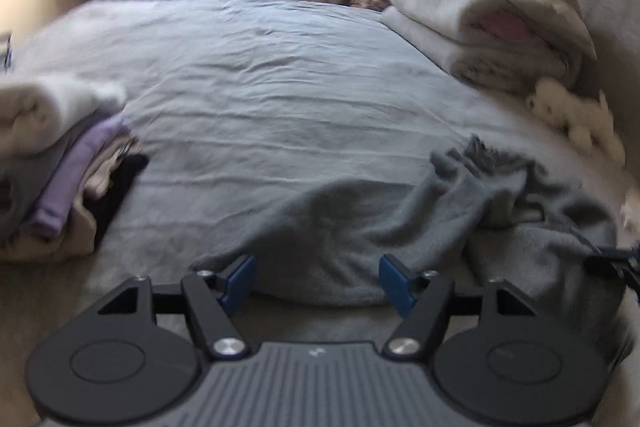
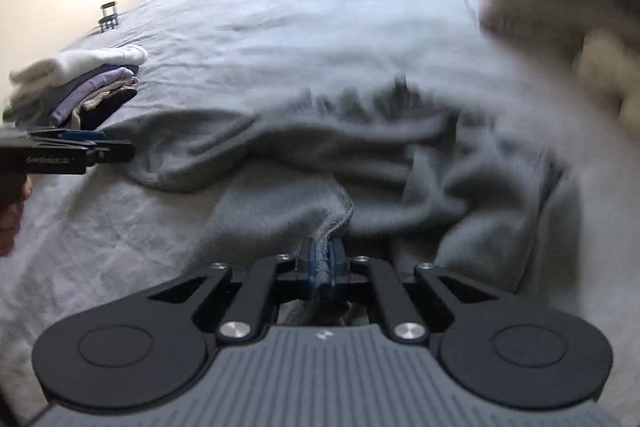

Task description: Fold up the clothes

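Right wrist view puts the grey fringed garment (image 2: 320, 163) at the near edge of the bed (image 2: 280, 27), towards its right side, lying crumpled and bunched, with folds running every way and the fringe showing along its far edge. By my reading it is the piece in hand and its folding has hardly begun: no edge is laid flat or squared yet. A hemmed edge of it runs straight into the right gripper (image 2: 320, 263), whose blue pads are together and clamped on that edge, so the cloth is pinched firmly there.

In the left wrist view the left gripper (image 1: 318, 281) has its jaws well apart, a blue pad (image 1: 240, 281) on either side, and the near edge of the same garment (image 1: 400, 219) lies just ahead of and between them. The pads do not press on it, so nothing is held on that side; the blur makes it hard to say whether the tips brush the cloth. From the right wrist view this tool comes in from the left edge of the picture, beside the garment's left end.

At the left edge of the bed a stack of folded clothes (image 1: 72, 163) sits, white on top, lilac and dark pieces below: that part looks done. By the far right corner a heap of folded blankets (image 1: 480, 27) and a small white soft toy (image 1: 576, 119) rest, likely no part of the job
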`<control>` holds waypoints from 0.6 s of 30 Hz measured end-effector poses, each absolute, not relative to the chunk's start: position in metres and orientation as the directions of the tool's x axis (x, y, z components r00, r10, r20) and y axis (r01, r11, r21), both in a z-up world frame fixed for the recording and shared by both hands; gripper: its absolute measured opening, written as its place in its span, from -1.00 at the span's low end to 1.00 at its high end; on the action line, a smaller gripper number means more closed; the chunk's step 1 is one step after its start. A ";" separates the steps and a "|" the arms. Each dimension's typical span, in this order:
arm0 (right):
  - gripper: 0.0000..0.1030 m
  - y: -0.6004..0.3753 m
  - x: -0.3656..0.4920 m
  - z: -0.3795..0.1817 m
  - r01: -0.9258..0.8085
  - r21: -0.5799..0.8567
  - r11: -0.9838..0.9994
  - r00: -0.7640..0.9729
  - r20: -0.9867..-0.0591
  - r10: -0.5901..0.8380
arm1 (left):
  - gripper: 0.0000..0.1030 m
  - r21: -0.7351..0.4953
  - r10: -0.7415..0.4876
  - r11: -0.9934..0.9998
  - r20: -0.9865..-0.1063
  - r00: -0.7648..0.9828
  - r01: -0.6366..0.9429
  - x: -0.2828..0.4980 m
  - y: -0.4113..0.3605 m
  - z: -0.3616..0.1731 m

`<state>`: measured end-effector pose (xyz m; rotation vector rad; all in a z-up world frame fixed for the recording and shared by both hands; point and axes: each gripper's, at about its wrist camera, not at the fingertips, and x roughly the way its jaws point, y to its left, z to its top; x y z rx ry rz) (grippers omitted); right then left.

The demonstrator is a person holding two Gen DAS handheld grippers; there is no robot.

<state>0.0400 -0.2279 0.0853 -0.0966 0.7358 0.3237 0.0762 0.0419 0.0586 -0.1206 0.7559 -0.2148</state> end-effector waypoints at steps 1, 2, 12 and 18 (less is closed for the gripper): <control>-0.87 -0.221 0.033 0.092 -0.351 0.017 0.936 0.715 -0.640 0.280 | 0.35 -0.214 -0.242 0.968 -0.664 0.708 0.130 0.077 0.048 0.060; -0.87 -0.214 0.026 0.099 -0.378 0.007 0.926 0.735 -0.606 0.304 | 0.35 -0.236 -0.245 0.965 -0.660 0.710 0.114 0.077 0.054 0.062; -0.87 -0.114 -0.032 0.094 -0.705 0.067 0.706 0.522 -0.624 0.581 | 0.38 -0.241 -0.217 0.968 -0.659 0.720 0.071 0.076 0.065 0.067; -0.73 -0.083 -0.027 0.047 -0.730 0.014 0.683 0.459 -0.730 0.506 | 0.40 -0.210 -0.215 0.973 -0.667 0.713 0.097 0.075 0.059 0.066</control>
